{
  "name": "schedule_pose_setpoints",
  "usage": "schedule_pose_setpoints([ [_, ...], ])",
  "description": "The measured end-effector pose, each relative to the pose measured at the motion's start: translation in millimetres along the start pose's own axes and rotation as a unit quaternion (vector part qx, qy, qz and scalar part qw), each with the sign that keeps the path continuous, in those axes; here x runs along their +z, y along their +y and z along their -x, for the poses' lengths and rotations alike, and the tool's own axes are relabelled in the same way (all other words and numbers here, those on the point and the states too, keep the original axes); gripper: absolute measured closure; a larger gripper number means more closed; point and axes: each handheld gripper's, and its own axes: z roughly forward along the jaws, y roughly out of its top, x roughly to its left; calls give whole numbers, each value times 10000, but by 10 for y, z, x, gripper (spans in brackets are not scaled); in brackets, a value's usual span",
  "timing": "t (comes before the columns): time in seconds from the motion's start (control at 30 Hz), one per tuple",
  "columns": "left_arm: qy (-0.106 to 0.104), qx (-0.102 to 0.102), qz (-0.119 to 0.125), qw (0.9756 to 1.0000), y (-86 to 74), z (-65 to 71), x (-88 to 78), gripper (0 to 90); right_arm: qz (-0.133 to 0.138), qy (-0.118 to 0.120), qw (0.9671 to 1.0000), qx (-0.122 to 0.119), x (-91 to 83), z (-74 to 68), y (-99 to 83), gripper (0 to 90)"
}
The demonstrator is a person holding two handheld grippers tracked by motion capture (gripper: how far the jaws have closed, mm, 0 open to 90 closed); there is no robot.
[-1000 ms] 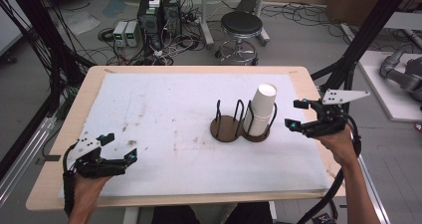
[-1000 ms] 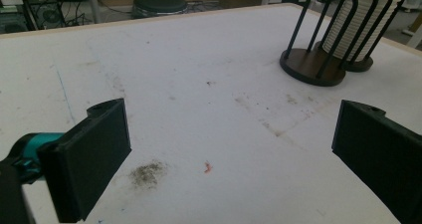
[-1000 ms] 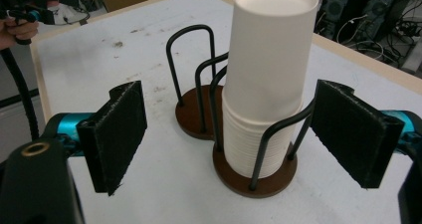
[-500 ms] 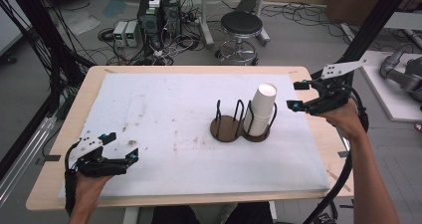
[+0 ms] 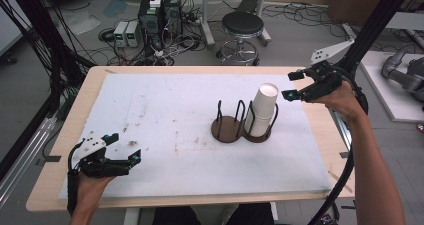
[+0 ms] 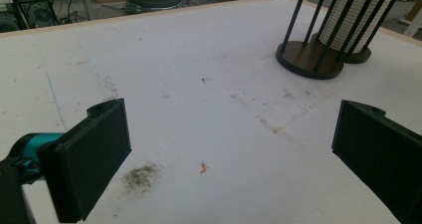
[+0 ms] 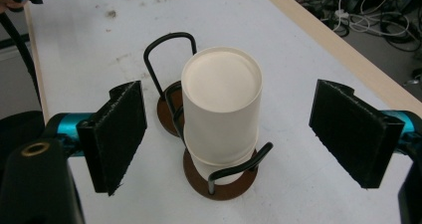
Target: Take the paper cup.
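Observation:
A stack of white paper cups [image 5: 263, 110] stands upside down in the right ring of a dark two-ring wire holder [image 5: 227, 128] on the white mat; the left ring is empty. My right gripper [image 5: 291, 85] is open, hovering just right of the stack near its top. In the right gripper view the cup stack [image 7: 221, 109] lies between and beyond the two open pads [image 7: 118, 132], untouched. My left gripper [image 5: 125, 147] rests low at the mat's front left, open and holding nothing. In the left gripper view the holder [image 6: 309, 59] and cup stack [image 6: 354, 20] are far off at the upper right.
The white mat [image 5: 165, 110] covers most of the wooden table [image 5: 50, 185] and carries dark smudges [image 6: 142, 174]. Behind the table stand a round stool [image 5: 242, 25] and computer boxes with cables [image 5: 160, 15]. A black frame post rises at the right [image 5: 372, 30].
My right gripper has risen and moved back and left, from beside the holder's lower part to the level of the stack's top. The left gripper has hardly shifted.

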Motion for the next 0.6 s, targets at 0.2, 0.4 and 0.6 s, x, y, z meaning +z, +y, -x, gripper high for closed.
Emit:
schedule_pose_setpoints([
  [0.2,-13,27,-9,10000,4,11,6,18,-291,35,9995,-113,94,25,112,153],
  [0.4,-41,48,-25,10000,3,20,24,18,-733,165,9968,-270,223,18,227,153],
  [0.6,-51,67,-42,10000,1,34,25,18,-1035,143,9937,-417,334,18,321,153],
])
